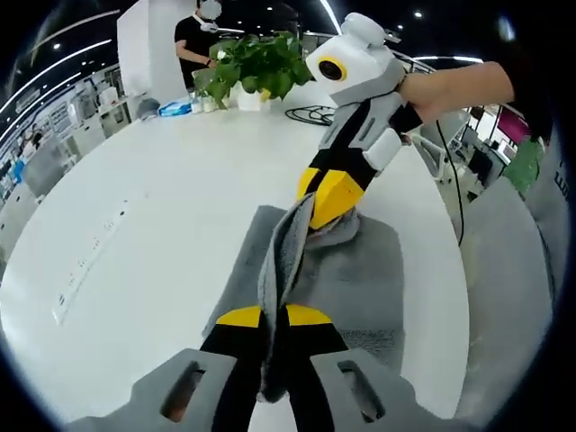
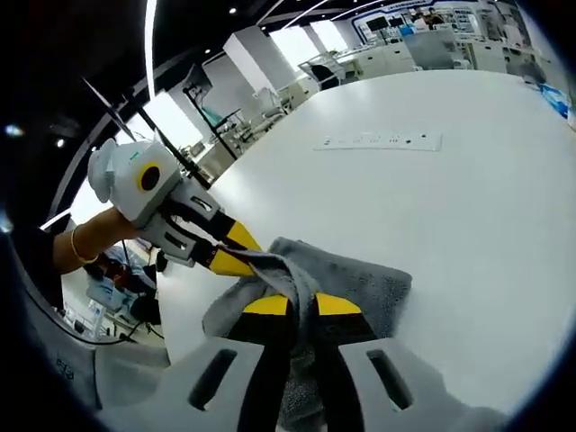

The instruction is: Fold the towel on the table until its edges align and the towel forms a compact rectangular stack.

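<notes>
The grey towel lay on the white table, with one edge lifted off the surface. The left gripper was clamped on a raised fold of the towel, its jaws closed against the cloth. The right gripper was likewise closed on towel fabric; in the left gripper view it pinched the same raised edge farther along. The step in hand appeared to be a fold, with both grippers carrying one edge. The next move would call for carrying that edge across to the opposite edge and laying it down aligned. A potted plant stood well apart.
</notes>
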Demonstrator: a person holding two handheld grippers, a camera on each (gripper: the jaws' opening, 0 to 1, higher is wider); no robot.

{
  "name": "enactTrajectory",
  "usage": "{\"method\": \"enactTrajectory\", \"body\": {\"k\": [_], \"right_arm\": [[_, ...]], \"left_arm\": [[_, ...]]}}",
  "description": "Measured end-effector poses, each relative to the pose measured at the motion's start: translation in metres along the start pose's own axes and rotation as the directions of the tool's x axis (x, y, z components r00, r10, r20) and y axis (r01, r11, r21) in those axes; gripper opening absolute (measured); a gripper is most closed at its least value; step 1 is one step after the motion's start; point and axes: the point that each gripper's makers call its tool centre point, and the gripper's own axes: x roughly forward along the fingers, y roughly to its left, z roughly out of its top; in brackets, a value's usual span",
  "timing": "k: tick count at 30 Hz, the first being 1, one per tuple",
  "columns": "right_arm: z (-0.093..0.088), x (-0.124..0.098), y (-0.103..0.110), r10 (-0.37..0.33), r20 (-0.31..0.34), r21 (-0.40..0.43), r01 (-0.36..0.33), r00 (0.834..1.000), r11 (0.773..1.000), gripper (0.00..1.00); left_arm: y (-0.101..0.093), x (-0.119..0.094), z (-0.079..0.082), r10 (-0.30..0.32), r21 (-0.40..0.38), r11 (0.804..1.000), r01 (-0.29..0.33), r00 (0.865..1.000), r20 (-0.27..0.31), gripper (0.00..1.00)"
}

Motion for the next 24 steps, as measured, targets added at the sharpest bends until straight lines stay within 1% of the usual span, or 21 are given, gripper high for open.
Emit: {"method": "enactTrajectory", "body": {"k": [1, 2, 4, 6, 7, 10, 11, 14, 17, 21, 23, 24], "right_arm": [[0.0, 0.004, -0.006, 0.001, 0.001, 0.01, -0.001, 1.0, 1.0, 0.06], [0.0, 0.006, -0.008, 0.001, -0.001, 0.015, -0.001, 1.0, 1.0, 0.06], [-0.001, 0.006, -0.008, -0.003, -0.003, 0.019, 0.003, 1.0, 1.0, 0.06], [-0.001, 0.011, -0.013, 0.0, 0.0, 0.031, 0.0, 1.0, 1.0, 0.06], [-0.001, 0.007, -0.01, -0.001, 0.005, 0.032, 0.0, 1.0, 0.999, 0.06], [0.005, 0.005, -0.015, -0.023, 0.037, 0.036, 0.021, 0.999, 0.999, 0.07], [0.01, 0.004, -0.018, -0.045, 0.065, 0.059, 0.041, 0.997, 0.997, 0.07], [0.013, -0.001, -0.019, -0.033, 0.08, 0.063, 0.028, 0.996, 0.998, 0.08], [0.016, -0.005, -0.016, -0.037, 0.095, 0.026, 0.034, 0.995, 0.999, 0.1], [0.017, -0.01, -0.018, -0.052, 0.106, -0.008, 0.053, 0.993, 0.999, 0.21], [0.014, -0.014, -0.019, -0.062, 0.101, -0.029, 0.065, 0.993, 0.997, 0.22], [0.014, -0.017, -0.019, -0.066, 0.102, -0.036, 0.07, 0.993, 0.997, 0.22]], "left_arm": [[0.0, 0.001, -0.001, 0.002, 0.005, 1.0, -0.002, 1.0, -0.004, 0.07], [0.006, 0.007, -0.005, 0.008, 0.007, 1.0, -0.008, 1.0, -0.016, 0.07], [0.009, 0.011, -0.006, 0.011, 0.003, 1.0, -0.01, 1.0, -0.023, 0.07], [0.013, 0.015, -0.009, 0.011, -0.005, 1.0, -0.011, 1.0, -0.029, 0.08], [0.015, 0.016, -0.01, 0.011, -0.01, 1.0, -0.012, 1.0, -0.028, 0.08], [0.014, 0.016, -0.009, 0.017, -0.018, 1.0, -0.017, 1.0, -0.022, 0.09], [0.014, 0.017, -0.009, 0.017, -0.018, 1.0, -0.017, 1.0, -0.02, 0.09], [0.015, 0.019, -0.011, 0.018, -0.014, 1.0, -0.018, 0.999, -0.026, 0.1], [0.02, 0.021, -0.013, 0.04, -0.024, 0.999, -0.041, 0.999, -0.033, 0.13], [0.025, 0.019, -0.01, 0.077, -0.036, 0.996, -0.078, 0.997, -0.031, 0.19], [0.027, 0.018, -0.009, 0.083, -0.042, 0.996, -0.084, 0.996, -0.027, 0.19], [0.03, 0.017, -0.008, 0.098, -0.046, 0.994, -0.099, 0.995, -0.021, 0.2]]}}
